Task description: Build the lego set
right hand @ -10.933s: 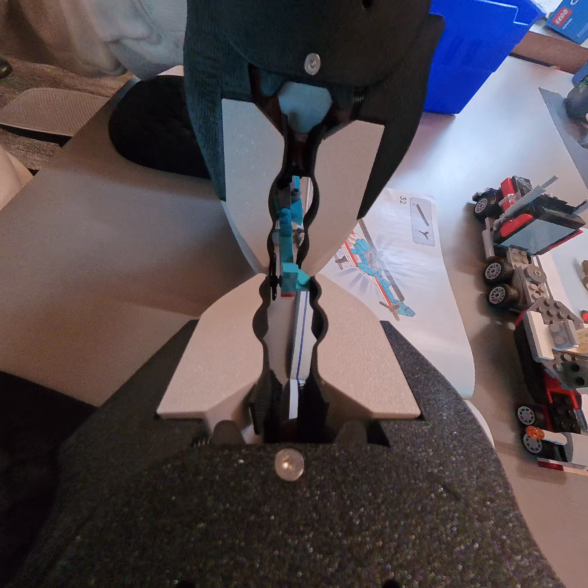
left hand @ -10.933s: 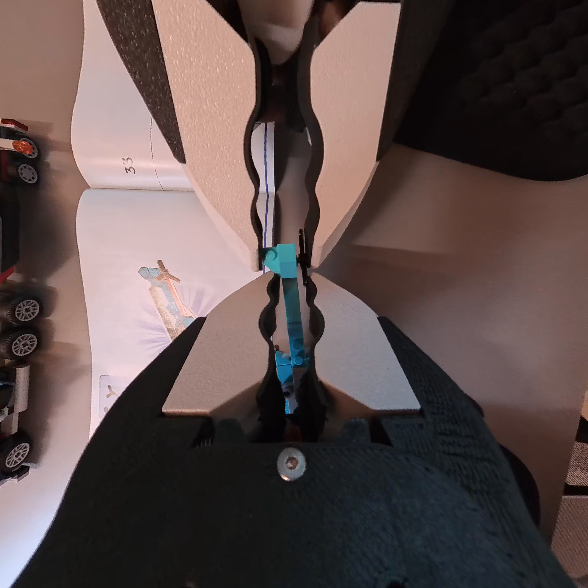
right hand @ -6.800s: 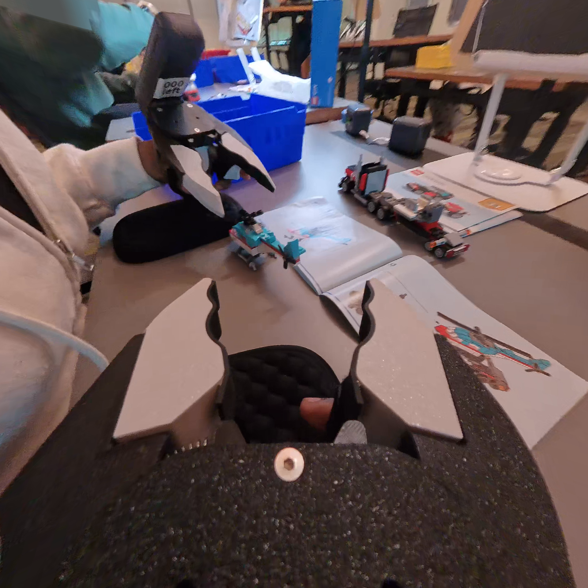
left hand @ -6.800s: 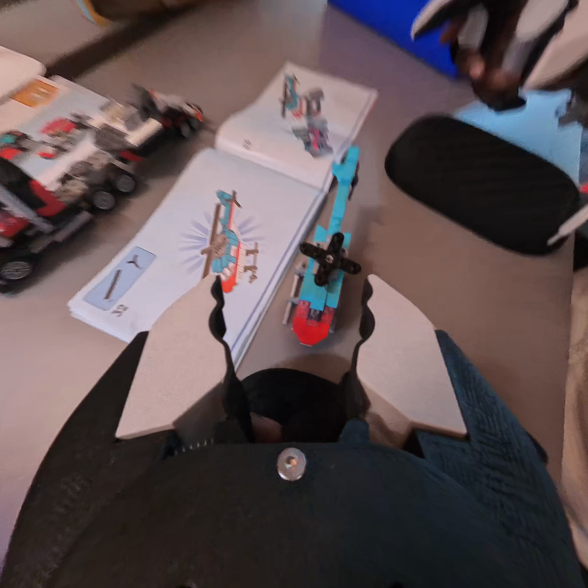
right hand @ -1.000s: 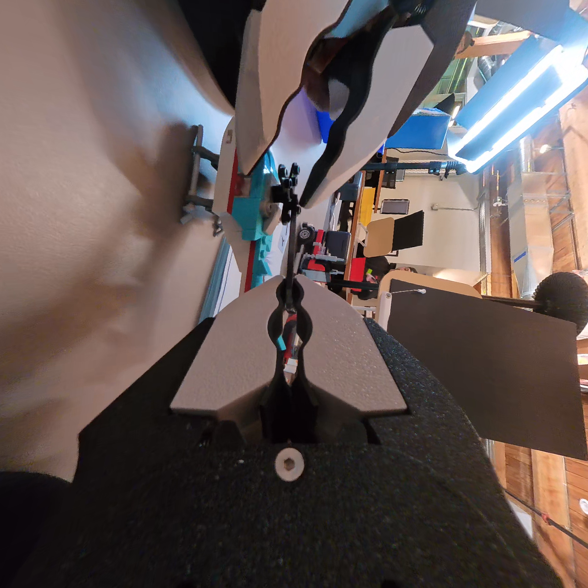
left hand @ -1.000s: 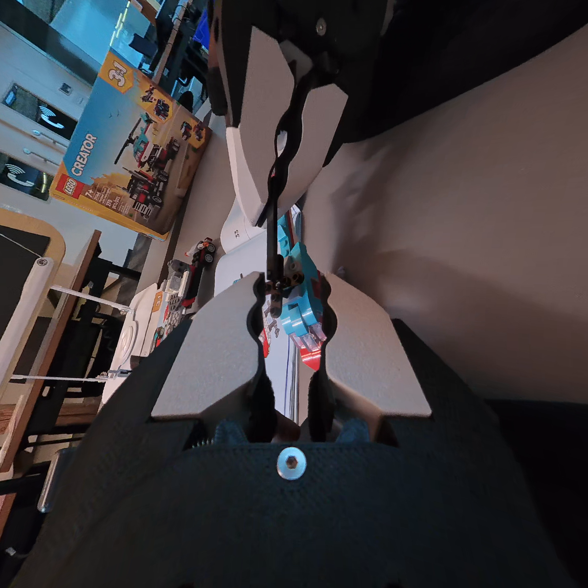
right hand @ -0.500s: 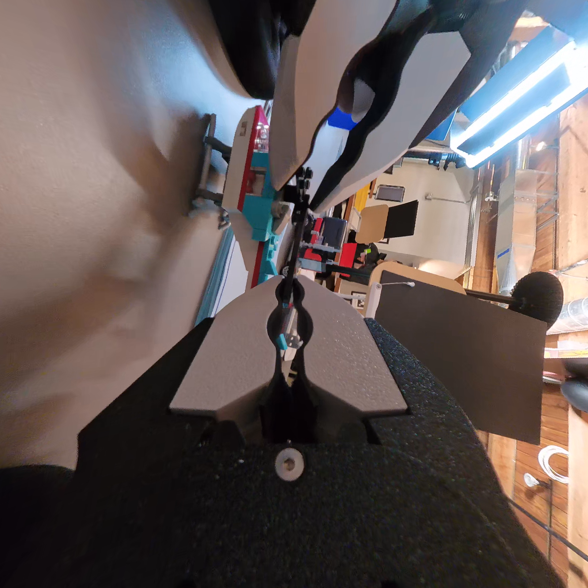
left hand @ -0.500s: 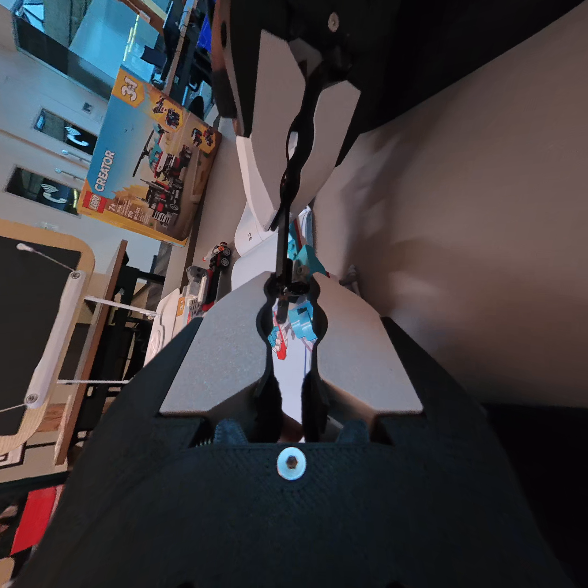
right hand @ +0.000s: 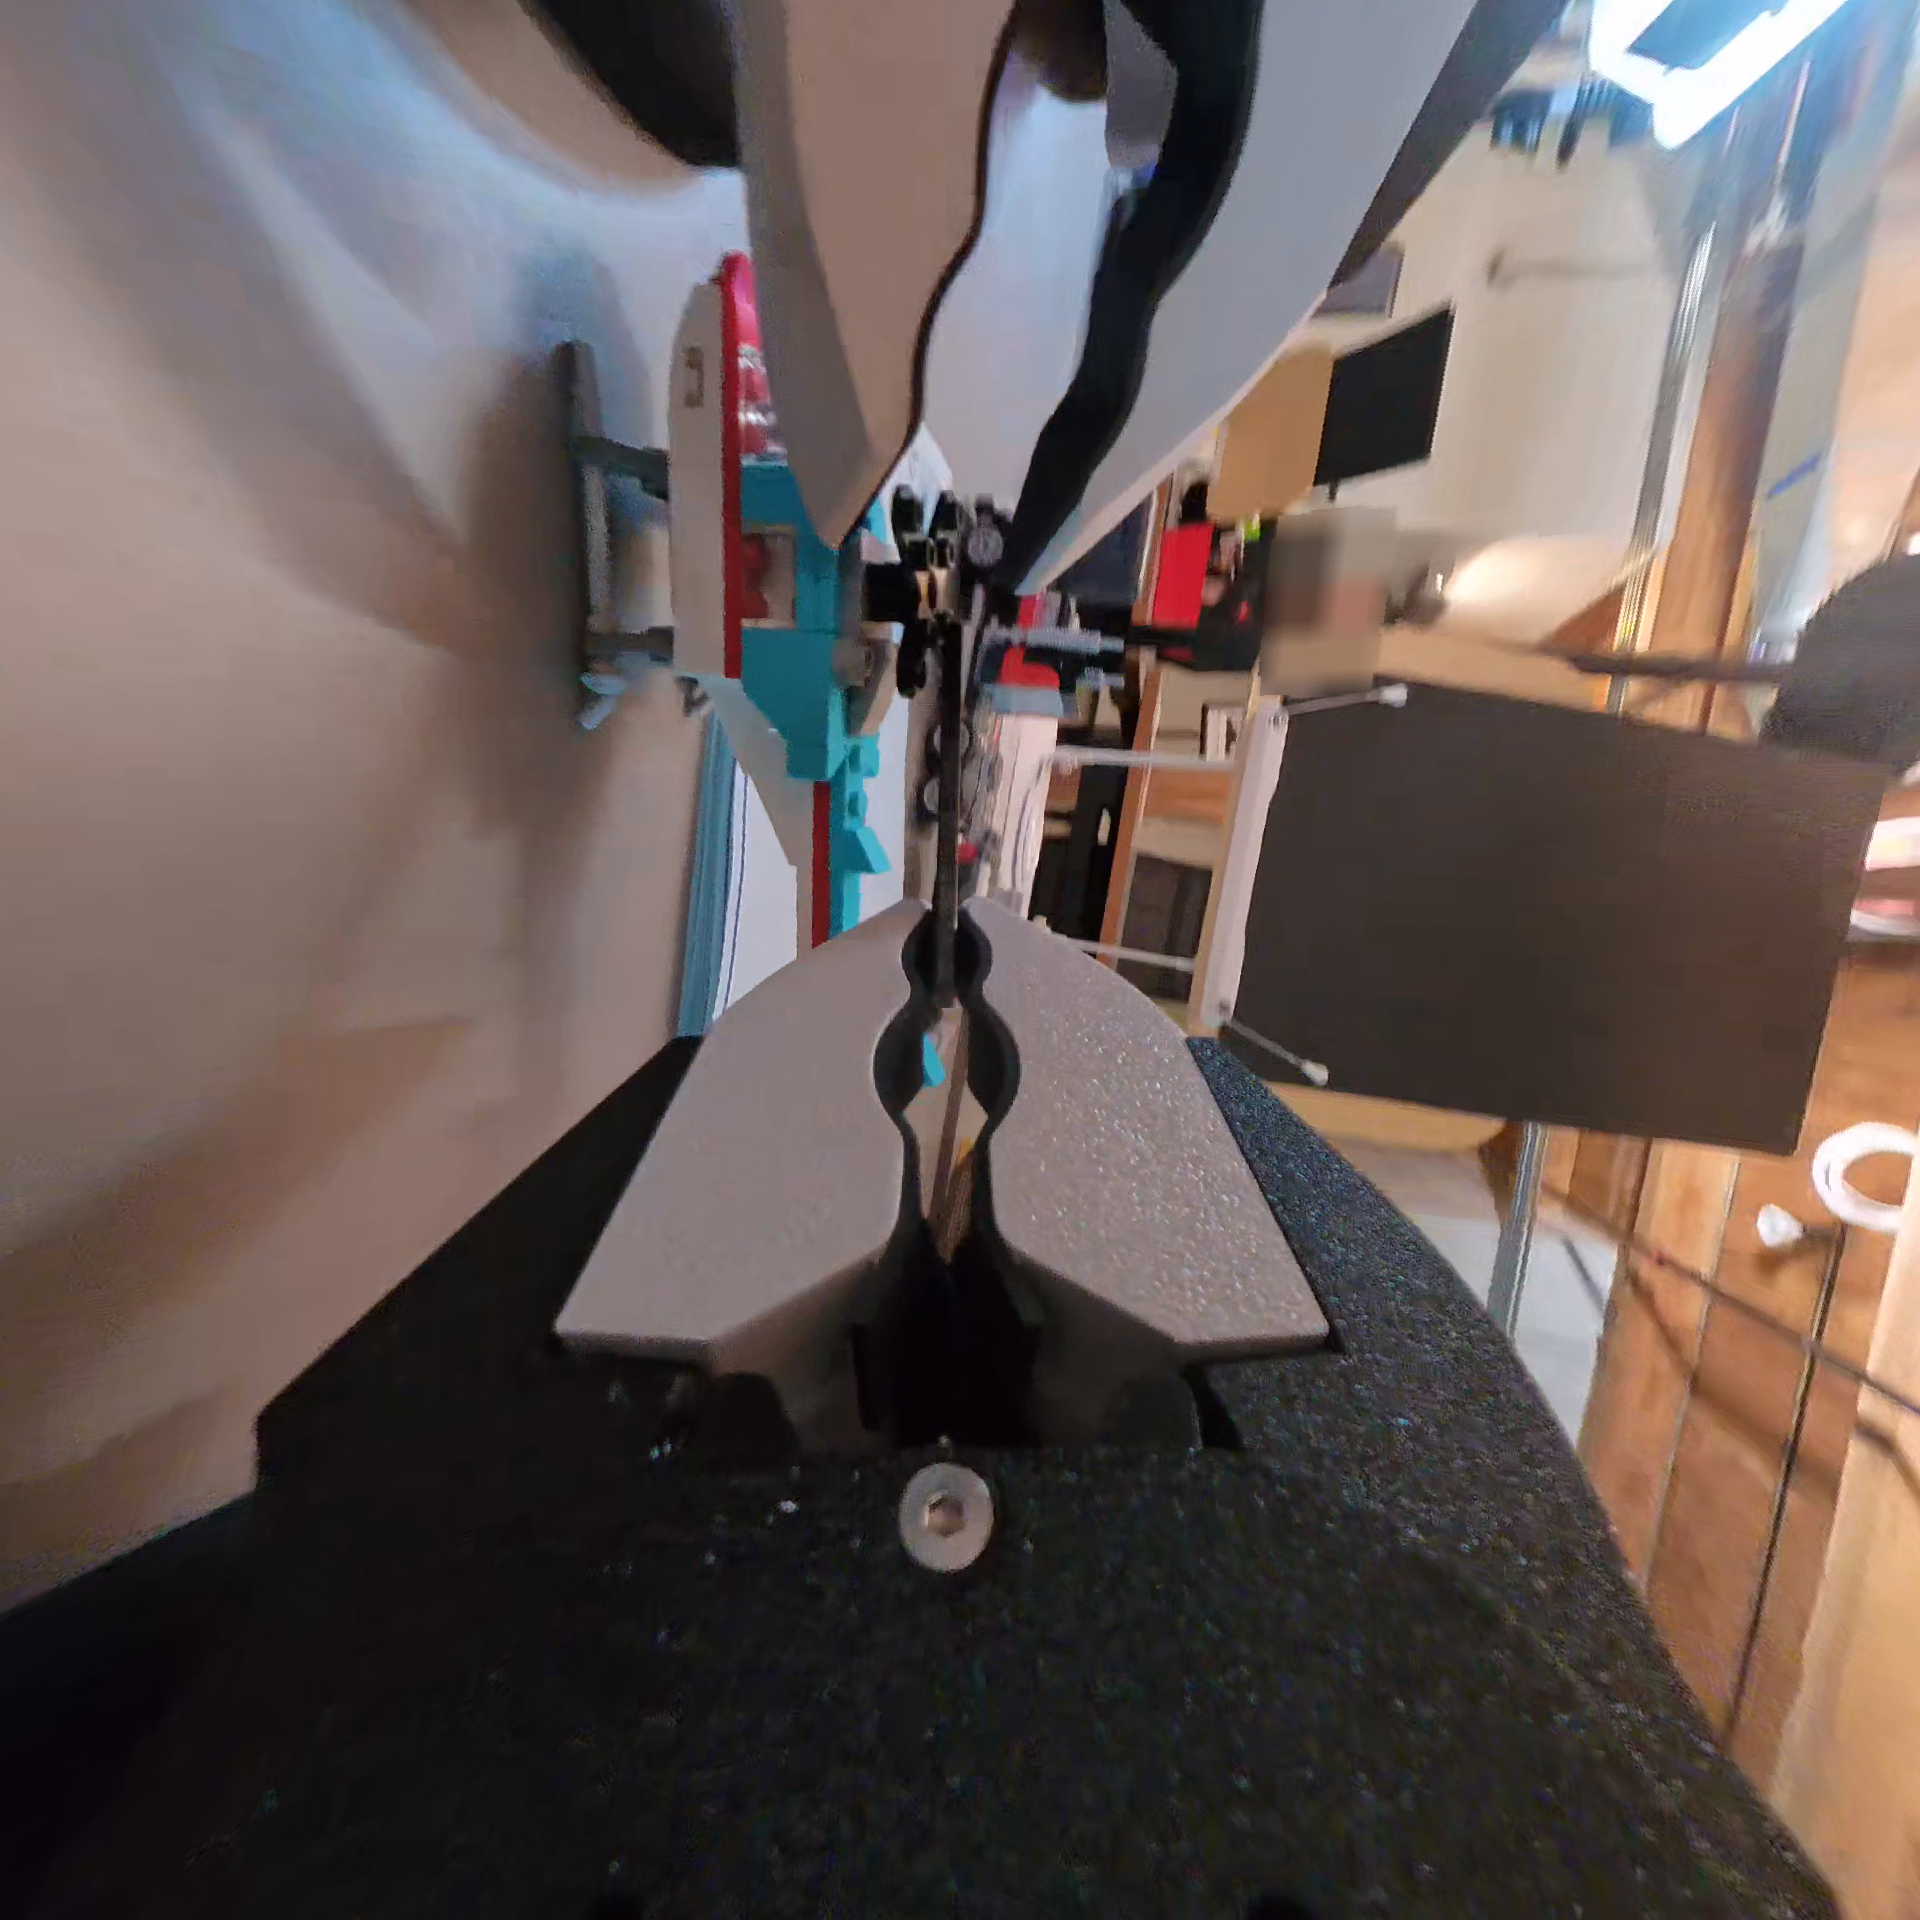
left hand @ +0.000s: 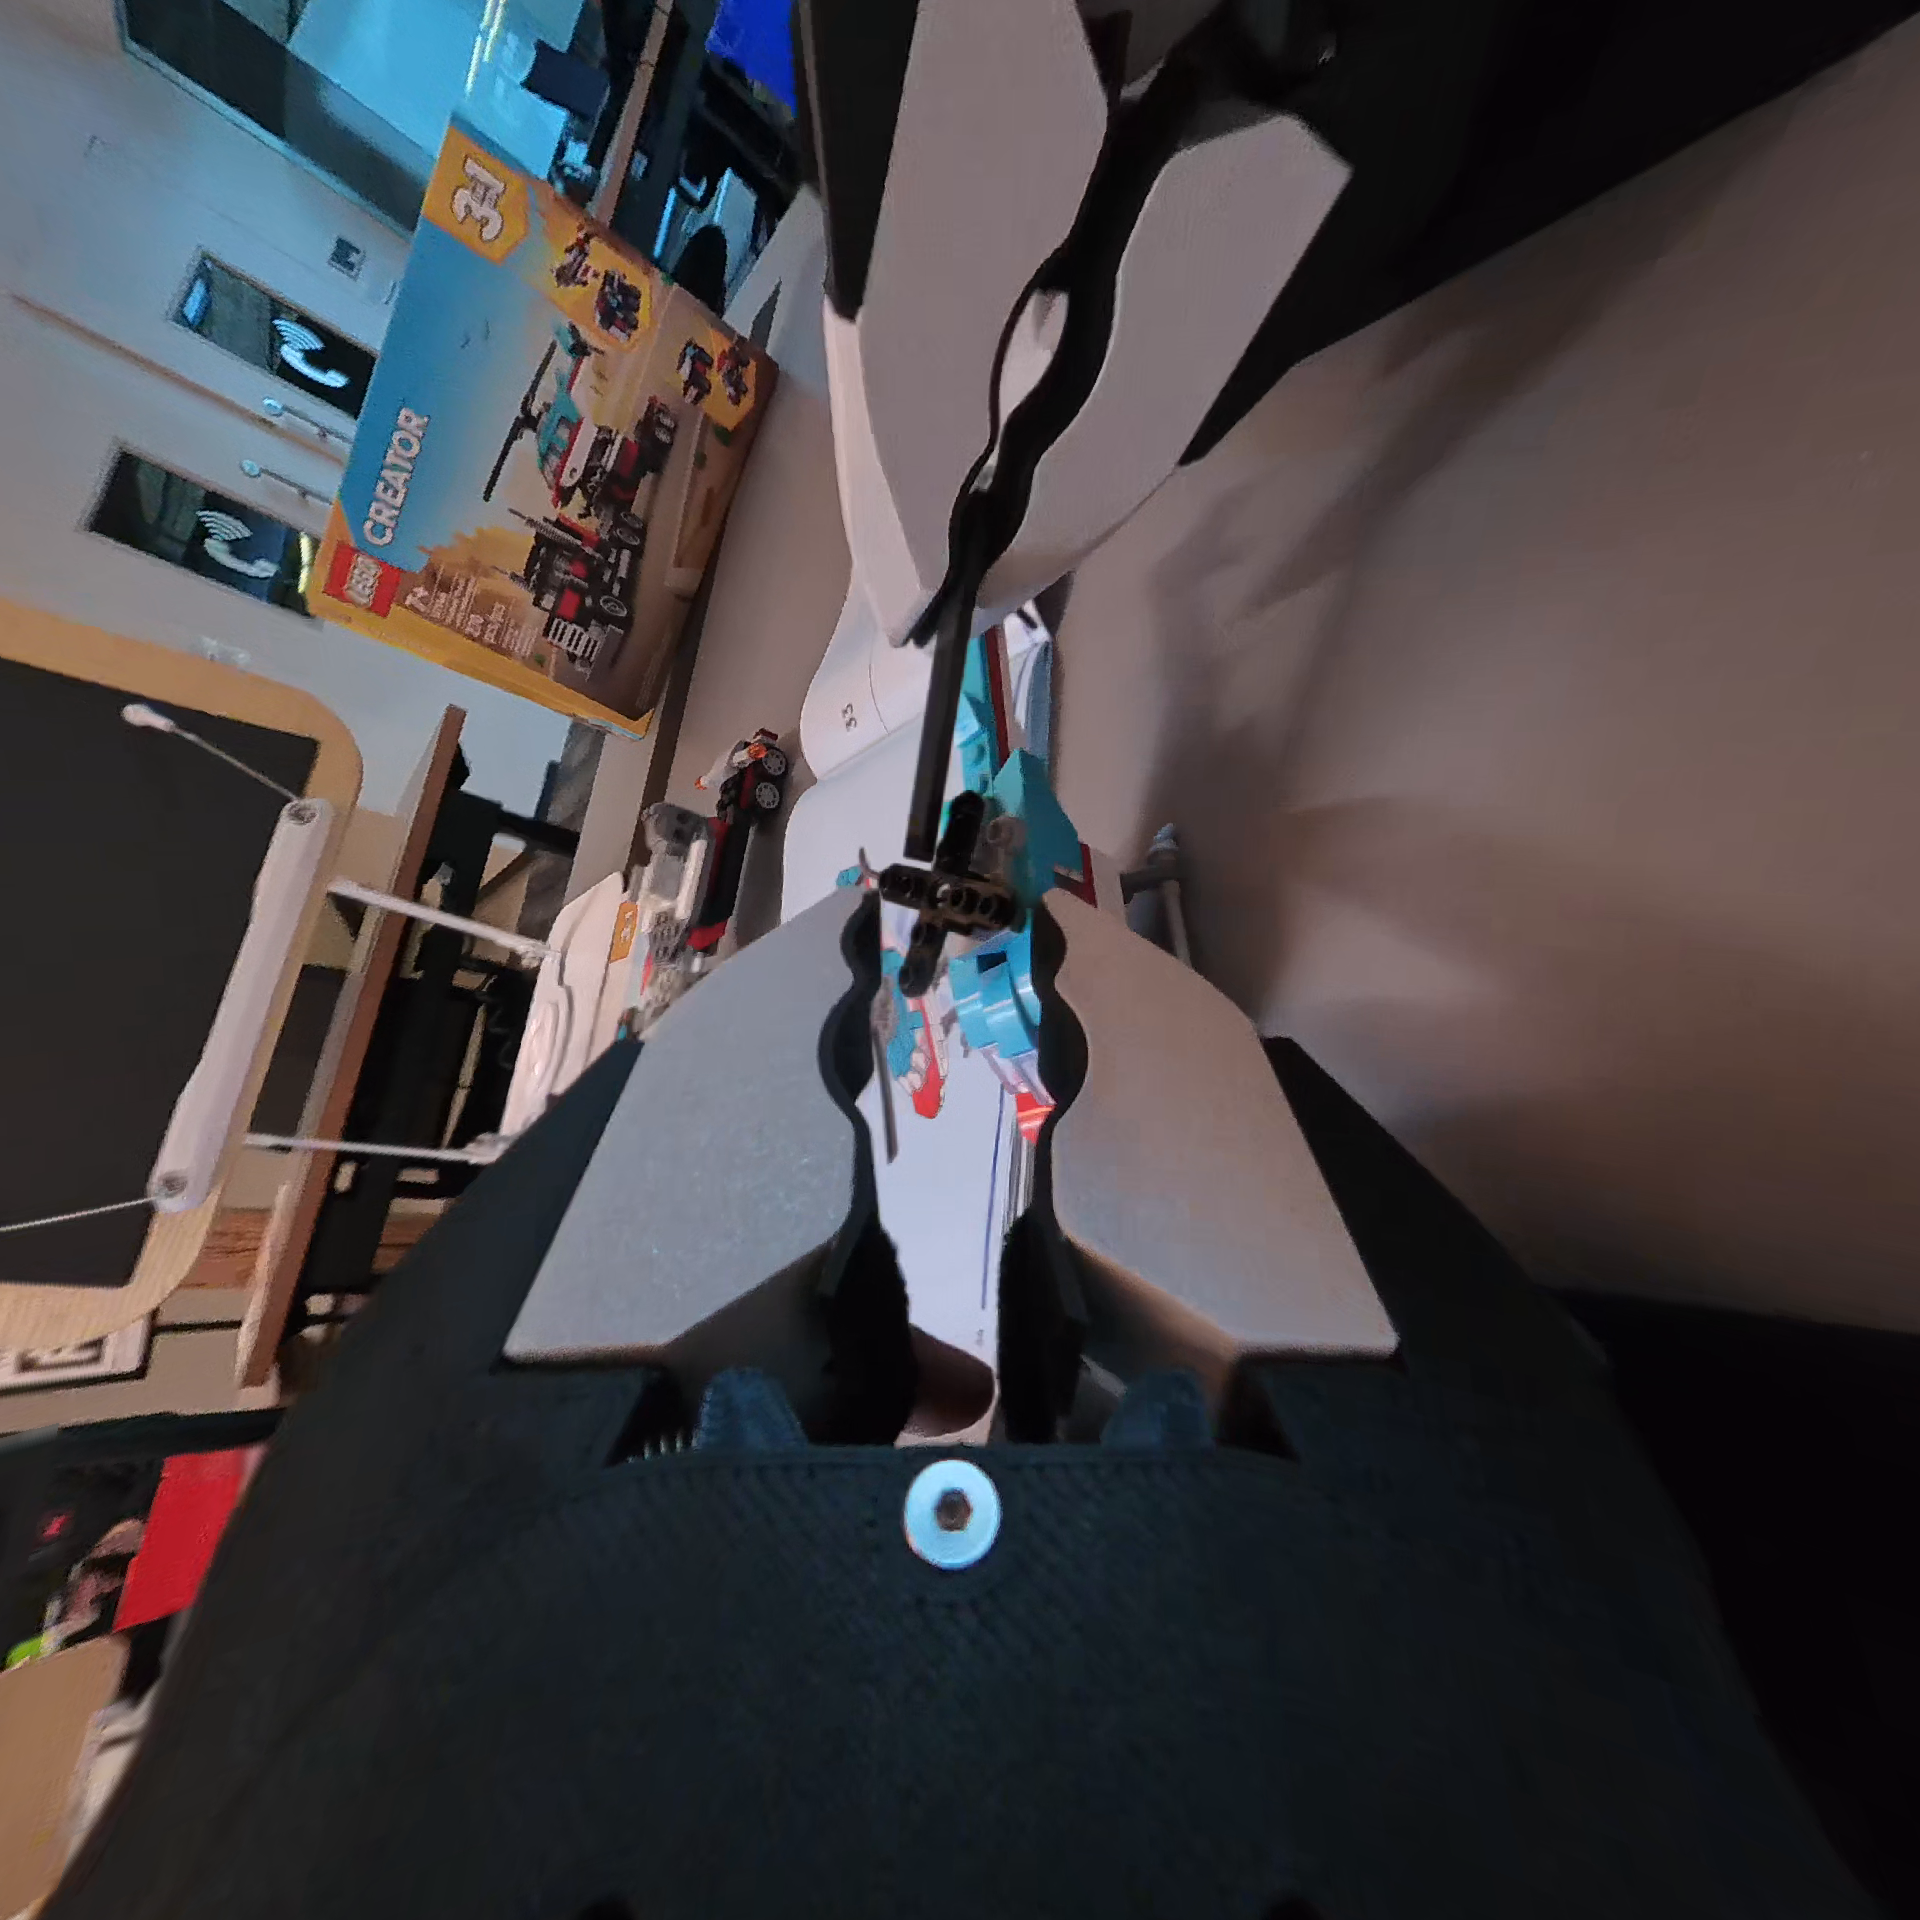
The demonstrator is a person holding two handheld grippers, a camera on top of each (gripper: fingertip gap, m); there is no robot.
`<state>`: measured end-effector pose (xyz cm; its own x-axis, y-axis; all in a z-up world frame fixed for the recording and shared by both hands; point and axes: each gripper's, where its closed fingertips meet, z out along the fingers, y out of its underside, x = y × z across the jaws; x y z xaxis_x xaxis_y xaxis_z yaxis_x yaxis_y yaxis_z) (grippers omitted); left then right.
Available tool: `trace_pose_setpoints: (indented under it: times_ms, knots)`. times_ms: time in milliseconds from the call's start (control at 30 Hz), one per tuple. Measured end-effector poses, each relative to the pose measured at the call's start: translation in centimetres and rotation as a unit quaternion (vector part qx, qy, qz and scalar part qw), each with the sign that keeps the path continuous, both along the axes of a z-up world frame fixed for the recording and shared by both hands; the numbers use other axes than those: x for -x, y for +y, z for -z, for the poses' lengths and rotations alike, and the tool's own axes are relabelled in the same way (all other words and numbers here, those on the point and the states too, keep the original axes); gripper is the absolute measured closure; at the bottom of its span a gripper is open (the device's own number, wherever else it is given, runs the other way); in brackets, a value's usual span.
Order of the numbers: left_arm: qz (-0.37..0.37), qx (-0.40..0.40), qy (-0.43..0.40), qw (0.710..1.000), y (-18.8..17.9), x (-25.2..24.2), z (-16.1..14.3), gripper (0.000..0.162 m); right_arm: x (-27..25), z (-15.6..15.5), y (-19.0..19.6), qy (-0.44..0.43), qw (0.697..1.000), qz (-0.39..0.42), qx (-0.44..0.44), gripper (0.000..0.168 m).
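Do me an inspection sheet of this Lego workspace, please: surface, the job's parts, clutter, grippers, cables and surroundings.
Surface: beige table, bare near the build.
Job's things: teal, white and red helicopter, skids toward the table; black rotor hub on top; thin black rotor blade reaching to the hub; open instruction booklet beneath.
Clutter: set box standing at the table's far end; red and black truck beside the booklet.
Grippers: left gripper open, fingers straddling the hub; right gripper shut on the blade.
Cables: a white cord on the floor, apparently.
Surroundings: dark panels on wooden frames, ceiling light.
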<state>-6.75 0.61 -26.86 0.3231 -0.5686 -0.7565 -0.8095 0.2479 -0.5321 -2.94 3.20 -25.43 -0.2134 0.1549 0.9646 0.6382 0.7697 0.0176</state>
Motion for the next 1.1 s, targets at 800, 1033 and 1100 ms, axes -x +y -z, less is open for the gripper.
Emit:
trace_pose_setpoints:
  times_ms: [800, 1033, 1100]
  knots:
    - [-0.069, -0.101, 0.121, 0.985, 0.77, -0.79, -0.31, 0.145, 0.31, 0.45, -0.49, 0.006, 0.998, 0.006, -0.062, 0.166]
    - [-0.074, -0.136, 0.174, 0.972, 0.89, -0.96, -0.06, 0.152, 0.34, 0.47, -0.47, 0.009, 0.998, 0.004, -0.058, 0.167]
    - [-0.076, -0.129, 0.167, 0.974, 0.93, -0.89, -0.07, 0.153, 0.36, 0.49, -0.48, 0.008, 0.998, 0.004, -0.058, 0.167]
